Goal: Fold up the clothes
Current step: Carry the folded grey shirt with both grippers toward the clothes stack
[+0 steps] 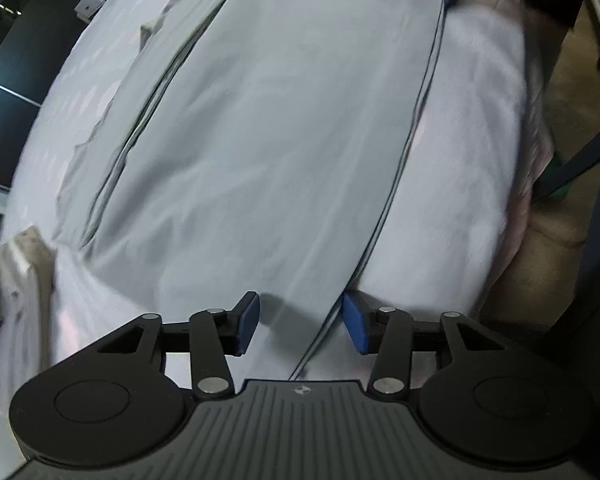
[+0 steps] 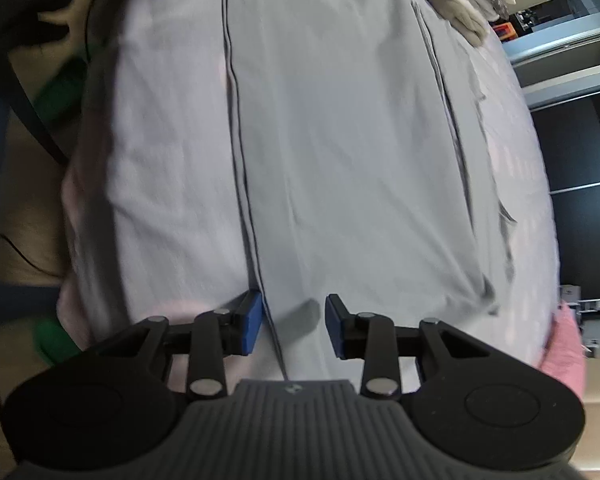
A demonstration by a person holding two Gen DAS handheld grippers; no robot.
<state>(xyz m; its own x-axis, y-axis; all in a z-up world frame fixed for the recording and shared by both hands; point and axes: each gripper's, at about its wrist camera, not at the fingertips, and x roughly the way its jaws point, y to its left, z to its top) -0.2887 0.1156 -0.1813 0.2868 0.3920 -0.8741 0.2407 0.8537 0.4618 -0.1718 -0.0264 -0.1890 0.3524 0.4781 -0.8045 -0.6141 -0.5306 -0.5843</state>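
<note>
Spread along the pale bed (image 1: pixel 480 140), a grey garment (image 1: pixel 280 140) runs lengthwise away from both grippers. Its dark-piped near edge lies between the part-open, empty jaws of the left gripper (image 1: pixel 300 326) and right gripper (image 2: pixel 294 326), equally near.

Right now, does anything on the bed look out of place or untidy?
Mostly tidy: the grey garment lies flat on the pale sheet. One side of it is rumpled, with folded-over layers. A thin dark cable runs along its other edge and could get caught in a fold.
</note>
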